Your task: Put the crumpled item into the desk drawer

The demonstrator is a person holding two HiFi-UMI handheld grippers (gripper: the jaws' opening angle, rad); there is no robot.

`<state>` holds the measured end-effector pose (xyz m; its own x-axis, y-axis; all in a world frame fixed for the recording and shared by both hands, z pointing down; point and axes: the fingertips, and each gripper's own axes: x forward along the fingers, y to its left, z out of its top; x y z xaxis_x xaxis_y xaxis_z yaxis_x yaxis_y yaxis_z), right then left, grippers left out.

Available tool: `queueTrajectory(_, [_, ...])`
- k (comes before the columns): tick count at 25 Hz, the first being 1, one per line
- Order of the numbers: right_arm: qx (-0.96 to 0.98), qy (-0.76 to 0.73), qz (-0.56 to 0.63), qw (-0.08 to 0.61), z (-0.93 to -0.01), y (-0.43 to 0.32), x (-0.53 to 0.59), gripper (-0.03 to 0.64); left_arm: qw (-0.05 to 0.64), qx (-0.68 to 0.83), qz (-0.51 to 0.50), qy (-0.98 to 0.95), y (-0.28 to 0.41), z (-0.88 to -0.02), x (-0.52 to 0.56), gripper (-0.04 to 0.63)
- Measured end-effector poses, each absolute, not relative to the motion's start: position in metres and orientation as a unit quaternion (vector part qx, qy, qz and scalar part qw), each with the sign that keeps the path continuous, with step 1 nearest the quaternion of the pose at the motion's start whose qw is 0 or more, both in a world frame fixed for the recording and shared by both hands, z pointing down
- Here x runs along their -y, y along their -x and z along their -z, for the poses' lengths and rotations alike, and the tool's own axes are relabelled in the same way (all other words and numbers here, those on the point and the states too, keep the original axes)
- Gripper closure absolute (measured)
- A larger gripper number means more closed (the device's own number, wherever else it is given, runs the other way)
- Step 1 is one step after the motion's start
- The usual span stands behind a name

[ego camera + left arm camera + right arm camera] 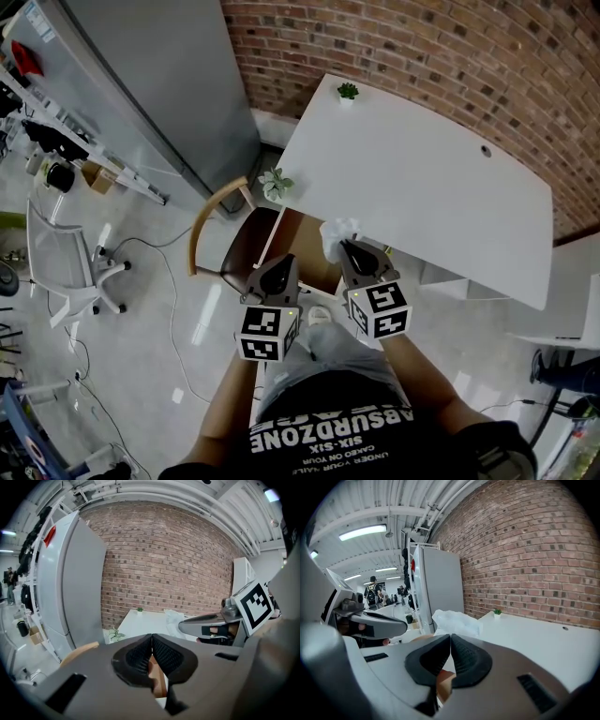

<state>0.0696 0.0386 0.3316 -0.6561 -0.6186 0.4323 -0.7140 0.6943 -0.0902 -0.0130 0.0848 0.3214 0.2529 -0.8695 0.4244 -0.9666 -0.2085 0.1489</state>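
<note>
Two tongs hang closed over the near edge of the white tabletop point(422, 178) in the head view. The left tongs point(278, 265) are above a brown-lined compartment point(302, 246) that we take for the open drawer. The right tongs point(350, 247) have their tips at the white crumpled item point(336, 232), which sits at the tabletop's edge just beside that compartment. A chair point(214, 217) stands to the left.

Left gripper view: we see the pads pressed together on nothing, with the item ahead and to the right.

Right gripper view: the pads meet here as well, and the item bulges just past their tips. Whether a fold is pinched we cannot tell.

Our judgement is that the step in hand is securing the item. If it is not held, we would part the right tongs and close on the thickest bunch, not a loose flap. Then we would lift clear of the edge, carry it the short way left and release low inside the compartment. The left tongs are best kept out of that path.
</note>
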Motion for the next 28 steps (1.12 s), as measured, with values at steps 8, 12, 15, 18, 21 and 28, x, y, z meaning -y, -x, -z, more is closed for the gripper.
queueTrajectory(8, [0.905,-0.351,-0.134,0.2,-0.347,-0.066,-0.032,0.615,0.207,0.611,-0.126,-0.753,0.016,-0.332,-0.078,0.591])
queueTrajectory(12, [0.906,-0.339,-0.141,0.209,-0.356,-0.06,-0.034,0.615,0.219,0.615,-0.13,-0.746,0.022,-0.341,-0.08,0.591])
queueTrajectory(15, [0.905,-0.334,-0.145,0.218,-0.363,-0.054,-0.031,0.615,0.23,0.612,-0.132,-0.745,0.025,-0.349,-0.078,0.591])
queueTrajectory(18, [0.903,-0.336,-0.148,0.223,-0.371,-0.045,-0.025,0.615,0.243,0.602,-0.128,-0.75,0.031,-0.352,-0.07,0.591])
queueTrajectory(21, [0.899,-0.343,-0.14,0.232,-0.378,-0.04,-0.018,0.615,0.248,0.591,-0.133,-0.756,0.039,-0.357,-0.059,0.591])
queueTrajectory(28, [0.894,-0.339,-0.152,0.252,-0.399,-0.029,-0.01,0.615,0.251,0.575,-0.148,-0.764,0.048,-0.367,-0.037,0.591])
